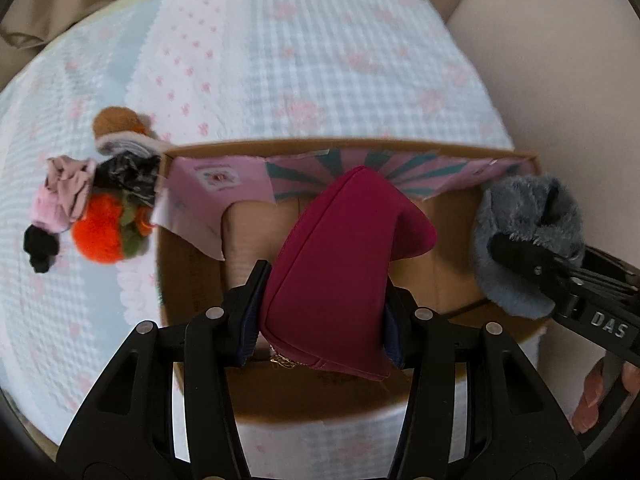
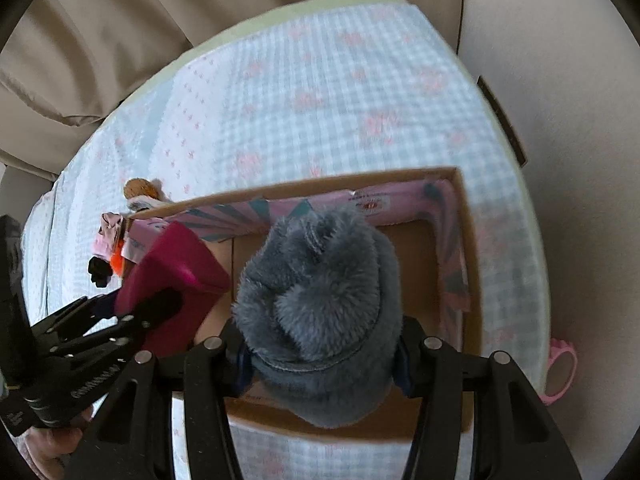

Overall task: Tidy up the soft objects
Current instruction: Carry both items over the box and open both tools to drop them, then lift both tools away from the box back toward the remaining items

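Note:
My left gripper (image 1: 320,312) is shut on a magenta pouch (image 1: 344,256) and holds it above the open cardboard box (image 1: 188,280). The pouch also shows in the right wrist view (image 2: 172,272). My right gripper (image 2: 320,356) is shut on a fluffy grey-blue soft item (image 2: 316,312) held over the same box (image 2: 472,264). That item shows at the right of the left wrist view (image 1: 524,236). A small heap of soft things lies left of the box: an orange plush (image 1: 100,232), pink cloth (image 1: 66,196), a black piece (image 1: 40,248) and a brown plush (image 1: 118,120).
The box stands on a bed with a blue-checked quilt (image 1: 300,60) with pink flowers. Its pink and teal flaps (image 1: 360,168) fold inward. Beige curtains (image 2: 120,32) hang behind. A pink round object (image 2: 562,372) lies at the bed's right edge.

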`<control>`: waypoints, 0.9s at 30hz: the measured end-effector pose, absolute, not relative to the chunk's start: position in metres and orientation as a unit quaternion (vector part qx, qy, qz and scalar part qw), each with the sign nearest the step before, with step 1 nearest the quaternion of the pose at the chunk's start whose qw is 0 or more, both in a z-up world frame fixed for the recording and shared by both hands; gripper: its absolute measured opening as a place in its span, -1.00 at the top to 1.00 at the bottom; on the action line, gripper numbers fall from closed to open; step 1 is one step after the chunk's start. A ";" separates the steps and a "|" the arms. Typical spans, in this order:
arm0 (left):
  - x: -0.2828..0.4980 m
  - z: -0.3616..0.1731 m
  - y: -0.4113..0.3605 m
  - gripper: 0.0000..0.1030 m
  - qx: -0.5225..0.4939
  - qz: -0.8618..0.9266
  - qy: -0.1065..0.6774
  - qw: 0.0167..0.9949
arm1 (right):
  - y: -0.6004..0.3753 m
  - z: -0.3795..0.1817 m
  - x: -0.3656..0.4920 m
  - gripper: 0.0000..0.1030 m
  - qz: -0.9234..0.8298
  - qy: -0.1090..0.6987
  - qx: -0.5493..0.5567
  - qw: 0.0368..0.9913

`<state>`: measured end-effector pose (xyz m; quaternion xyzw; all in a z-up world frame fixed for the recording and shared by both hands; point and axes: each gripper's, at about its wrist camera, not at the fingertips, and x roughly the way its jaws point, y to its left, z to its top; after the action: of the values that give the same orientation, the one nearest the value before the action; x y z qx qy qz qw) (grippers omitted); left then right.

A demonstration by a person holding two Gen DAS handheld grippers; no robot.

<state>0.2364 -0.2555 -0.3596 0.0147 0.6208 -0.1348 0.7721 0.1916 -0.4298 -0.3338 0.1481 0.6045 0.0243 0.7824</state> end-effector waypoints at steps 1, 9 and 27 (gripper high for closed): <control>0.237 -0.365 -0.258 0.11 0.020 -0.132 0.625 0.769 | -0.432 -0.336 0.190 0.04 0.026 0.606 0.150 0.780; 0.233 -0.372 -0.267 -0.99 0.086 -0.116 0.618 0.773 | -0.429 -0.352 0.198 -1.00 0.047 0.611 0.154 0.775; 0.215 -0.327 -0.253 -0.99 0.069 -0.123 0.594 0.792 | -0.422 -0.305 0.174 -1.00 0.022 0.592 0.117 0.797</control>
<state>0.2147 -0.2530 -0.3267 0.0695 0.5940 -0.1228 0.7920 0.1736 -0.4220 -0.3052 0.1173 0.5922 0.0218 0.7969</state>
